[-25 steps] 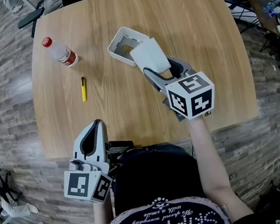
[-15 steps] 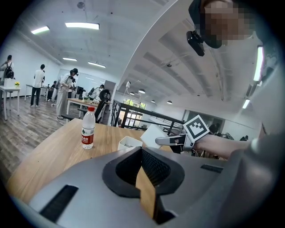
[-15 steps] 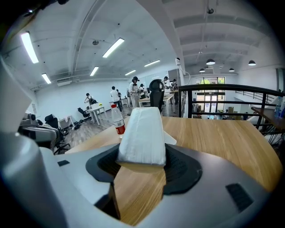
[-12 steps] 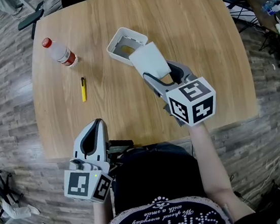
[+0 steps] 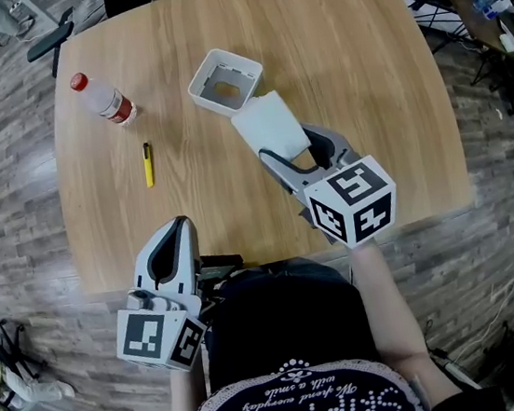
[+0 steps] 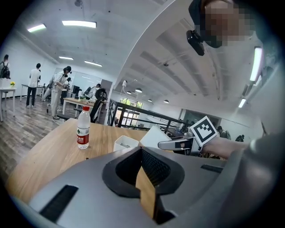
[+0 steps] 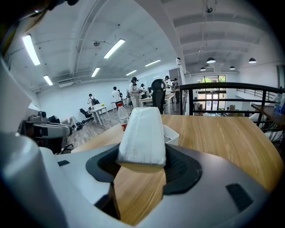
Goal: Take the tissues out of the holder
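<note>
Item 1: tissues, one white pack, clamped at its near end between the jaws of the right gripper and held above the worktop. I note that it overlapped the holder's rim a second ago; it is now drawn back towards me, its far corner just beside that rim.

Item 2: holder, white open box, standing on the worktop.

Item 3: left gripper, jaws closed on nothing, at the worktop's near edge, unmoved.

Item 4: water bottle, red cap, lying far left; a yellow pen near it.

Surface: pale wood worktop, rounded corners, over grey plank floor.

Room: open office with strip lights, a black railing and people standing at distant desks.
</note>
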Demonstrator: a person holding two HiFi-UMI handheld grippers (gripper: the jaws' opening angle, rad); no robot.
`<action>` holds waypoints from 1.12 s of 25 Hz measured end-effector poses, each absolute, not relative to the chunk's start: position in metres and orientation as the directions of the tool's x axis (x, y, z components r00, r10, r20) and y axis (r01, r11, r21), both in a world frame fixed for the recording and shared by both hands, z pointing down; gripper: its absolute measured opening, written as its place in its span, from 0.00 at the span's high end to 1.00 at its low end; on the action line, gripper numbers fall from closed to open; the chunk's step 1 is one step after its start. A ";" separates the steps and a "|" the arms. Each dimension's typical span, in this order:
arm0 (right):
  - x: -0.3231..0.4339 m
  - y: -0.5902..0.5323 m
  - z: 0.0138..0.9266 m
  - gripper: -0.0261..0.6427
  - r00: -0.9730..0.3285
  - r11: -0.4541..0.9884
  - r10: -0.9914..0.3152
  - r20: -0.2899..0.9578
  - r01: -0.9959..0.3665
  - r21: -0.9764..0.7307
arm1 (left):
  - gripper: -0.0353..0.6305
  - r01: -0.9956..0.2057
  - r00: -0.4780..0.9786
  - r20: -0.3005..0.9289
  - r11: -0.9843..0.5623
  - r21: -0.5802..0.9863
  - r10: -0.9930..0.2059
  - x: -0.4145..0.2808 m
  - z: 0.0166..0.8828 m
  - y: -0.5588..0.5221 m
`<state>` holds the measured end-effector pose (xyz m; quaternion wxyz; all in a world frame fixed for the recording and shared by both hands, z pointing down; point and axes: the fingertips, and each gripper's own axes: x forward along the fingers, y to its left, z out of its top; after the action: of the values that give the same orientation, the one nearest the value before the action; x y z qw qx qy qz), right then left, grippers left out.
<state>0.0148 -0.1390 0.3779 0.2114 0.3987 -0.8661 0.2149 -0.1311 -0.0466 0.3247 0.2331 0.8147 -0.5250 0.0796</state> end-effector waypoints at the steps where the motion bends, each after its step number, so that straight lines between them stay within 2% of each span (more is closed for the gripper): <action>1: 0.016 -0.137 0.377 0.55 -0.591 0.587 -0.602 0.538 -0.784 -0.204 | 0.94 -0.891 0.441 0.373 -0.345 0.296 -0.816 -0.130 0.324 -0.047; 28: 0.045 -0.076 0.364 0.55 -0.535 0.524 -0.671 0.513 -0.832 -0.182 | 0.94 -0.856 0.511 0.355 -0.426 0.292 -0.783 -0.110 0.320 -0.036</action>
<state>0.0454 -0.0758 0.3643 0.1940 0.4414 -0.8512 0.2076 -0.1102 -0.0360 0.3201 0.2217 0.8404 -0.4877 0.0826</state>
